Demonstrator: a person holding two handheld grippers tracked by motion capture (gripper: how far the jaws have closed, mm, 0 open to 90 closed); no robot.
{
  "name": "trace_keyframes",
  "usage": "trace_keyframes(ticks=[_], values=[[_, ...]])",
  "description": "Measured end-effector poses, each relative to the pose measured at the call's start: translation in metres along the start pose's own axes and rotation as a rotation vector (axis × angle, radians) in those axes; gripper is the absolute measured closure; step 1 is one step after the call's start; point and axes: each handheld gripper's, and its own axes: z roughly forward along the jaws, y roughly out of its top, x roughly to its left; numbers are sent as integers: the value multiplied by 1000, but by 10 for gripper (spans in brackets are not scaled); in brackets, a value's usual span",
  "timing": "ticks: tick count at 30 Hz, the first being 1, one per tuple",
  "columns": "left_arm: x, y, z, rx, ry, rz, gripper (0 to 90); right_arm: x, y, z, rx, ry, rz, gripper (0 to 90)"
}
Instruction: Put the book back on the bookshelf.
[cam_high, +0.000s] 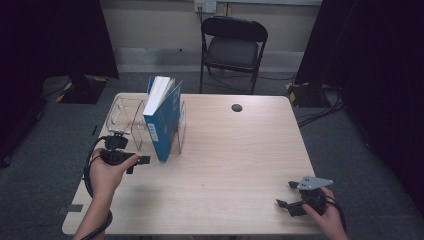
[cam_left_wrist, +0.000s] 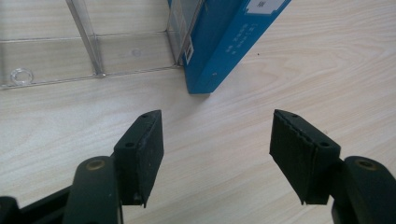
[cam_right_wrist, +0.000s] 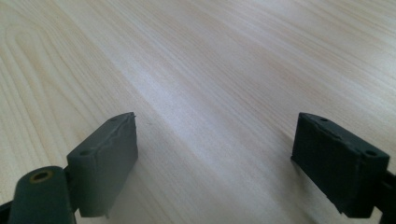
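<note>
Table (cam_high: 225, 165): pale wood-grain top, mostly bare, with a small dark round disc (cam_high: 236, 107) near its far edge.
Room: grey carpet, black curtains at both sides, a black folding chair (cam_high: 233, 47) behind the table, cables on the floor at the right.
Clear rack (cam_high: 125, 117): transparent divider stand at the table's far left, its left compartments empty.
Blue book (cam_high: 162, 120): upright and tilted, leaning in the rack's right end, its lower corner on the table in the left gripper view (cam_left_wrist: 219, 51).
Left tongs (cam_high: 142, 160): open with nothing between them, near the book's lower corner, apart from it.
Right tongs (cam_high: 286, 194): open over bare wood at the near right edge, well apart from the book.
</note>
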Motion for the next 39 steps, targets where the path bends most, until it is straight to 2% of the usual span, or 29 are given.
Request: trace_keyframes(ticks=[17, 24, 39], values=[[10, -16, 11, 1, 2, -23, 352, 0, 0, 0, 0, 0, 0, 136], [13, -22, 16, 9, -11, -32, 352, 0, 0, 0, 0, 0, 0, 136], [17, -33, 27, 21, -8, -33, 349, 0, 0, 0, 0, 0, 0, 136]])
